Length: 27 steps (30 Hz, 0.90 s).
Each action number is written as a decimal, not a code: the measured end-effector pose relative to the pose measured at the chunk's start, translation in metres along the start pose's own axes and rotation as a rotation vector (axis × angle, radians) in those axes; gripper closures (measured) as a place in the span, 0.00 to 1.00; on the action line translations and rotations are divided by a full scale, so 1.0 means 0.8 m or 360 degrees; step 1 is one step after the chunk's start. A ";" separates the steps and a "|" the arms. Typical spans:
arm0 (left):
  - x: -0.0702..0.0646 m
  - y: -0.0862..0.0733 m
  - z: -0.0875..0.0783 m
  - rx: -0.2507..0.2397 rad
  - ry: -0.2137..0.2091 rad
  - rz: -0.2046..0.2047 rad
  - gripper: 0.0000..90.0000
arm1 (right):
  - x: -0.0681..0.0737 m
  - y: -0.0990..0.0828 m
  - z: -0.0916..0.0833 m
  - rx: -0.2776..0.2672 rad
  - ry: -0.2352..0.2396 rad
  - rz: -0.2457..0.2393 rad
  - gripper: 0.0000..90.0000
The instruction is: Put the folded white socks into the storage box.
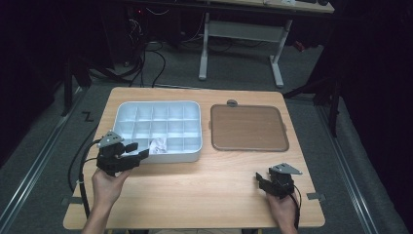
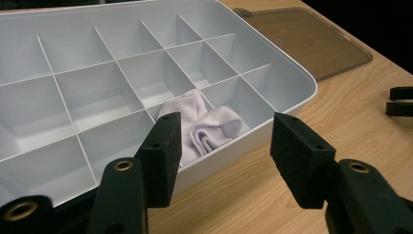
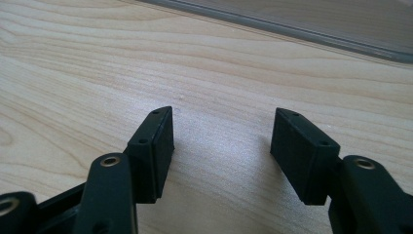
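wooden bench (image 1: 195,195), seen from the high view, carrying all items. upper left of its top: white compartment tray (image 1: 127,110), a grid of open cells with a rounded rim. just to the right of the tray, apart from it: brown translucent lid (image 1: 248,127), lying flat, with a small tab at its far edge. left gripper (image 1: 134,155), held in the person's left hand (image 1: 107,187), sits at the tray's near left corner, angled toward the tray; its jaws are spread with nothing between the pads. right gripper (image 1: 261,180), held in the right hand (image 1: 282,207), rests low over bare bench near the right front, well apart from the tray and short of the lid's near edge; its jaws are likewise spread and empty, with wood grain between them in the right gripper view (image 3: 221,129).

smallest item: white folded cloth (image 2: 207,124), crumpled in a cell of the tray's near row, toward the right end of that row. in the left gripper view the cloth lies beyond the jaws, inside the tray wall, appearing in the gap between the two pads and closer to the left pad; the pads do not touch it. in the high view the cloth (image 1: 159,145) lies just right of the left gripper's tips.
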<state>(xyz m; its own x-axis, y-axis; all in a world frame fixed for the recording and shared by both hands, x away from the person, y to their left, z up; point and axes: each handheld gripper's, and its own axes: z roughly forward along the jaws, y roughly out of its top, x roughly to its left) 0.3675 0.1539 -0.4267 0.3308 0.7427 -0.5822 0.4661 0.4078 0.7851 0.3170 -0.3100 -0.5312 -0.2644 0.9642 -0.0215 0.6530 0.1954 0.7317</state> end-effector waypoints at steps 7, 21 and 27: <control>0.001 -0.005 -0.006 -0.0005 -0.0001 0.0001 0.51 | 0.000 0.000 0.000 0.0000 0.0000 0.0000 0.46; 0.010 -0.016 -0.015 -0.0001 0.0014 -0.0011 0.49 | 0.000 0.000 0.000 0.0000 0.0000 0.0000 0.46; 0.012 -0.019 -0.016 -0.0006 0.0017 -0.0018 0.49 | 0.000 0.000 0.000 0.0000 0.0000 0.0000 0.46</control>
<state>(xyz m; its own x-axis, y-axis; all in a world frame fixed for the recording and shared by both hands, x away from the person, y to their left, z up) 0.3531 0.1618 -0.4413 0.3167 0.7439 -0.5885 0.4666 0.4180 0.7795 0.3170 -0.3099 -0.5312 -0.2642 0.9642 -0.0215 0.6531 0.1953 0.7317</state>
